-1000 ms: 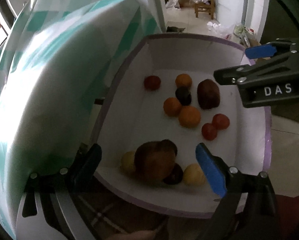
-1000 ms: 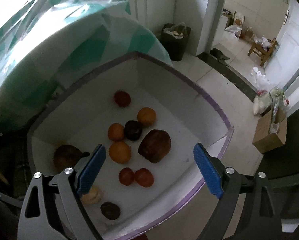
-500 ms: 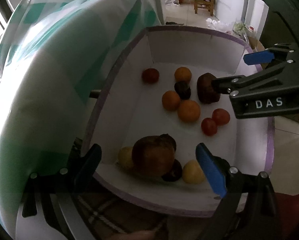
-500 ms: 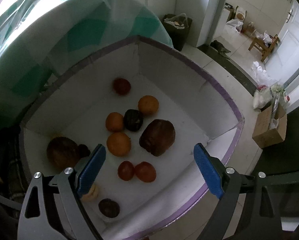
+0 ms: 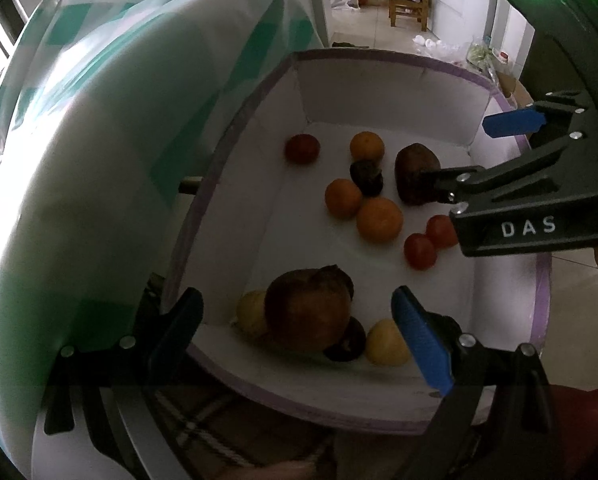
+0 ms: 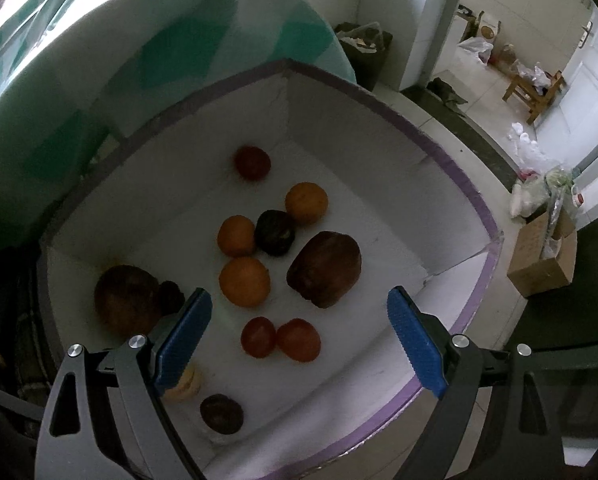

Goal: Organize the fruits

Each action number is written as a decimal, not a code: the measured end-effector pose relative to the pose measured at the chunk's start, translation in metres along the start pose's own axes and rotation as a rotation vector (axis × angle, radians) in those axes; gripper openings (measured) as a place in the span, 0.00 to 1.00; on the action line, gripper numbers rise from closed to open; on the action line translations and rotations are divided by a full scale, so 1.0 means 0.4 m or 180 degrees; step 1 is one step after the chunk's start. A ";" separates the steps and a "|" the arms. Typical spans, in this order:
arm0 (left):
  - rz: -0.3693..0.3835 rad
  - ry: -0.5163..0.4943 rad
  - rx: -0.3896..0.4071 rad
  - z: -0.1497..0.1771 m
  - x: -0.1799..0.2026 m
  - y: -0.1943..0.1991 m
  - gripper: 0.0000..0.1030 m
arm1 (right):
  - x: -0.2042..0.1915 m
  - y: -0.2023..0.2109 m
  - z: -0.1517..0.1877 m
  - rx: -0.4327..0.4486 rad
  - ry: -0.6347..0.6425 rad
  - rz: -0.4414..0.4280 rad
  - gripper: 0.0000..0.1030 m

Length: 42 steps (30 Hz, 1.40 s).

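- Big table [image 5: 99, 160] under a teal-and-white checked cloth, filling the left side.
- White box [image 6: 379, 128] with purple-taped rim just right of it, all the fruit loose on its floor.
- Right gripper [image 6: 299, 336] spread wide over the box, nothing between the blue pads; left gripper [image 5: 299, 328] same deal, wide and empty at the near edge.
- Large brown fruit [image 6: 325, 268] mid-box; another brown one [image 5: 307, 308] near the front wall.
- Three oranges [image 6: 244, 282] clustered round a dark fruit [image 6: 275, 232].
- Two tomatoes [image 6: 298, 339] touching, a third [image 6: 252, 162] alone at the far corner.
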<state>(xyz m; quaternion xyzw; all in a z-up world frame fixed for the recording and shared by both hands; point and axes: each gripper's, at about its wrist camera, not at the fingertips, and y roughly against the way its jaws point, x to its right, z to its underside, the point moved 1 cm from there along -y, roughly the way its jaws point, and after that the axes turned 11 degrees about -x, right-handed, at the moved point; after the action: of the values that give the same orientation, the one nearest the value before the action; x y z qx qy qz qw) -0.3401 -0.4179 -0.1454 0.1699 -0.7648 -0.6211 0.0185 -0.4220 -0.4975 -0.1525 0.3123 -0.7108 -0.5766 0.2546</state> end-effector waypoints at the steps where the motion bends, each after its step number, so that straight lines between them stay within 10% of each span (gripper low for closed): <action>1: 0.0000 0.0002 -0.0003 -0.001 0.000 -0.001 0.92 | -0.002 -0.002 0.000 -0.0005 0.0002 -0.0001 0.84; 42: 0.0003 0.0037 -0.0070 0.000 -0.003 -0.019 0.92 | -0.016 -0.043 0.010 -0.0110 0.0051 -0.0040 0.84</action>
<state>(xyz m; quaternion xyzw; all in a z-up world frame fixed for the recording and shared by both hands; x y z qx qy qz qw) -0.3374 -0.4188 -0.1527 0.1730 -0.7579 -0.6285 0.0251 -0.4180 -0.4925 -0.1703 0.3170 -0.6967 -0.5878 0.2619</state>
